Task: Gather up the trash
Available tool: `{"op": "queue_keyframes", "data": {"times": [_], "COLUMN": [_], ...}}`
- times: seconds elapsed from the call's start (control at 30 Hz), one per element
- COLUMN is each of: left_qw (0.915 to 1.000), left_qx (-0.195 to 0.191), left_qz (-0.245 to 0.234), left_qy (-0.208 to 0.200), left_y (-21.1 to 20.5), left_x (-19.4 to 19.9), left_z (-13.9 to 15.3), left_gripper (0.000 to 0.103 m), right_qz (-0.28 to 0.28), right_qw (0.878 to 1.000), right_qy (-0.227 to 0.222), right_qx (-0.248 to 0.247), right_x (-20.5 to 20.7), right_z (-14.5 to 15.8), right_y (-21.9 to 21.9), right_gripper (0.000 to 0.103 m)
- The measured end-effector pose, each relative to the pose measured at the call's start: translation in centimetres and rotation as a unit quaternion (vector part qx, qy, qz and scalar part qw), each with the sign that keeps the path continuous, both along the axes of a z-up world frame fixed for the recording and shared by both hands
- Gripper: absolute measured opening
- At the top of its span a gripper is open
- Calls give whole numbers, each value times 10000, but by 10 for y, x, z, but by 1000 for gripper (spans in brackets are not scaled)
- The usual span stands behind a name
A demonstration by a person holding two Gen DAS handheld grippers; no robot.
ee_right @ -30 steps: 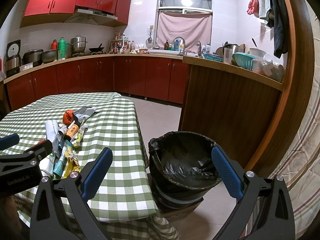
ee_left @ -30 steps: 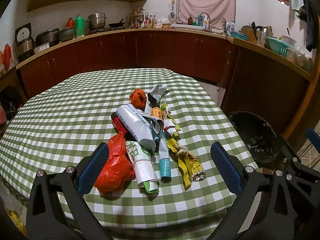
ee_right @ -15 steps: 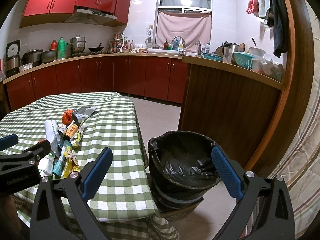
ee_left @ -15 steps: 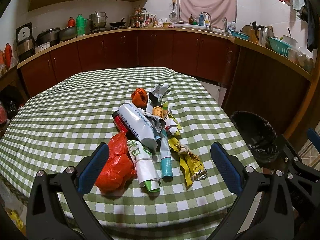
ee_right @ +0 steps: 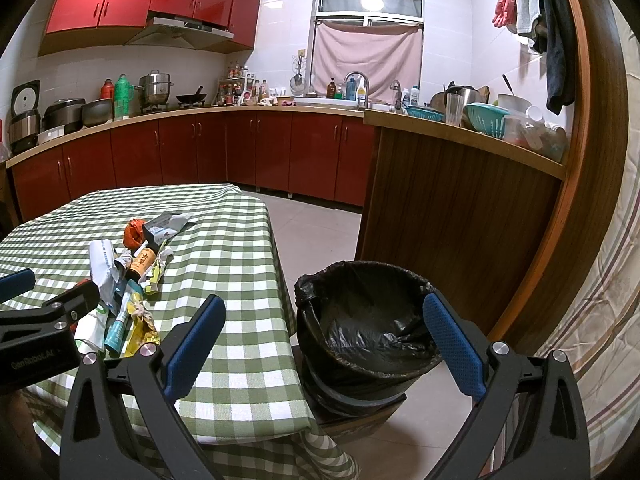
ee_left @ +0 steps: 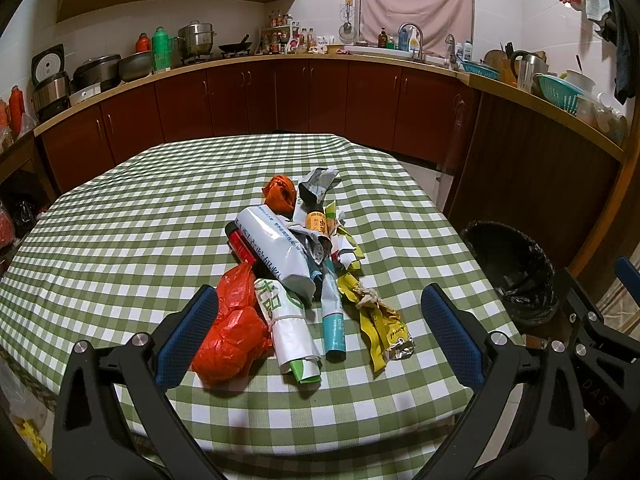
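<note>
Trash pile (ee_left: 304,276) heaped mid-tabletop, running toward the near edge of the checkered table (ee_left: 120,240); nothing picked yet. Left to right along the near end of the pile: red plastic bag (ee_left: 232,332), white-green rolled wrapper (ee_left: 290,332), teal tube (ee_left: 334,332), yellow crumpled wrapper (ee_left: 380,328). Farther back: white pouch (ee_left: 276,252), orange wad (ee_left: 280,194), small brown bottle (ee_left: 318,224). Black-lined bin (ee_right: 368,320) on the floor off the table's right edge, apparently empty.

Risks, as judgement: items overlapped and tangled, so pinching one probably drags neighbours toward the near edge and off the cloth. Thin bag and foil likely to slip or tear from a shallow pinch. Bottle may roll if nudged. Bin sits below the right edge, so a release short of it drops trash on the floor. Both grippers close together, collision possible on the crossover.

Left gripper (ee_left: 320,332) spread wide, empty, levelled low over the near edge, aimed at the pile's near end. Right gripper (ee_right: 324,344) spread wide, empty, off the table's right edge, pointed at the bin.
</note>
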State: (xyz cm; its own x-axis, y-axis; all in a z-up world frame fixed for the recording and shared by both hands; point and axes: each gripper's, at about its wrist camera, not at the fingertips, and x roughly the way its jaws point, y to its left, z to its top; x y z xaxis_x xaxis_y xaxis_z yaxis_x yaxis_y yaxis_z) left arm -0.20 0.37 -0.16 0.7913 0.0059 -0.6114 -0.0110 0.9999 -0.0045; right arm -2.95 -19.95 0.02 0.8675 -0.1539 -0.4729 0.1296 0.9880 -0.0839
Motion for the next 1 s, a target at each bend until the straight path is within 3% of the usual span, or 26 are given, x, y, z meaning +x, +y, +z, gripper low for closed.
{"op": "queue_keyframes", "data": {"times": [1.0], "left_qw": [10000], "left_qx": [-7], "left_qz": [16], "left_qy": [36], "left_y": [1], "left_x": [0], "left_z": [-3], "left_gripper": [99], "right_qz": [1], "right_qw": [10000], "right_qy": [11], "right_qx": [-1], "right_x": [0], "right_z": [0], "right_y": [0], "right_gripper": [96]}}
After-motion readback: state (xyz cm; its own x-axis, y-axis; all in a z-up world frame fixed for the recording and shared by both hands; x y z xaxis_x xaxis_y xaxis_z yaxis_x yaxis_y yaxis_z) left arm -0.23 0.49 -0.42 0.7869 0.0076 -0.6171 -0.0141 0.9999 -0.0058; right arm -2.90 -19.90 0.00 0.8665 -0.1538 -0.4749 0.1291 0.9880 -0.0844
